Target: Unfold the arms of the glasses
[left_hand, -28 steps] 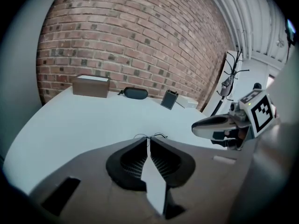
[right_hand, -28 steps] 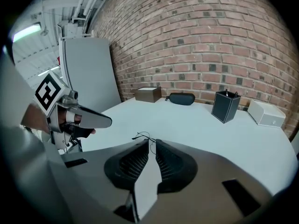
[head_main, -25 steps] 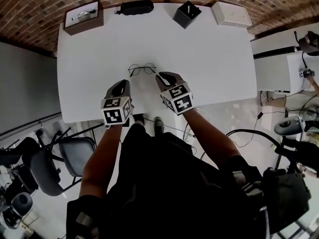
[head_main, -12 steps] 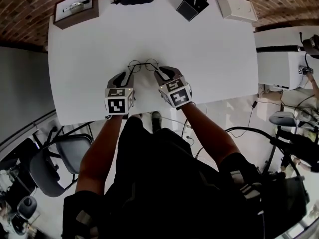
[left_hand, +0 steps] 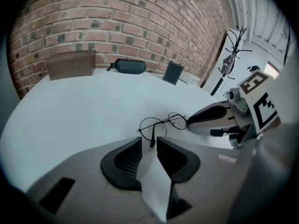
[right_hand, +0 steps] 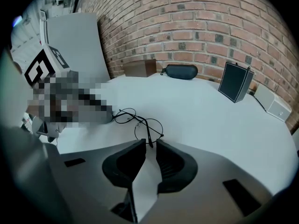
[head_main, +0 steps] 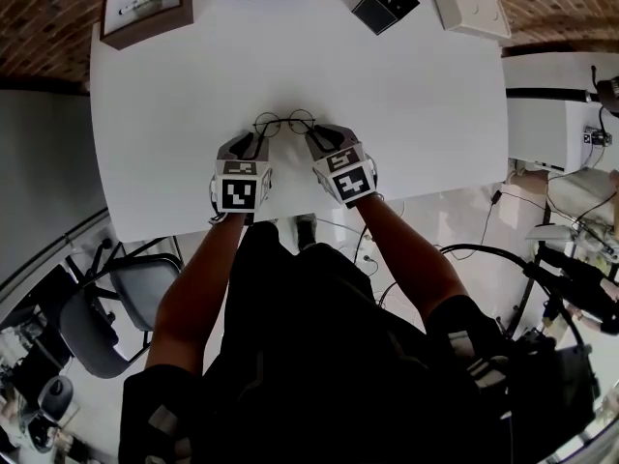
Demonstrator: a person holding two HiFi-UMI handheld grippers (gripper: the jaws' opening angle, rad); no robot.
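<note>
**Q:** What is your left hand doing?

**A:** My left gripper (left_hand: 149, 140) hangs low over the near part of the white table (head_main: 164, 114), pointing steeply down. Its jaws have just been opening and stand wide apart. The tip of one thin arm of the glasses (left_hand: 165, 122) lies right at the mouth of the gap. Neither pad presses on it, so I hold nothing there.

**Q:** And the glasses themselves?

**A:** They're round and wire-rimmed, lying on the table between my two grippers. The front of the frame is on the far side, and the arms reach back toward me.

**Q:** The right hand?

**A:** My right gripper (right_hand: 149, 143) sits just beside the frame's right end, tilted down like the left. Its jaws have also just been opening, but only to a narrow slot. The other arm's tip rests at the mouth of that slot, untouched as far as I can see, so this gripper is empty too.

**Q:** So how far along are you?

**A:** Barely begun, I'd say. I'm lined up on both arms but have gripped neither. Each arm seems to angle out from the frame rather than lie flat across the lenses. The wire is too fine for me to tell how far either one is unfolded. I judge what's left is to close on an arm, swing it fully out, then do the same on the other side
</note>
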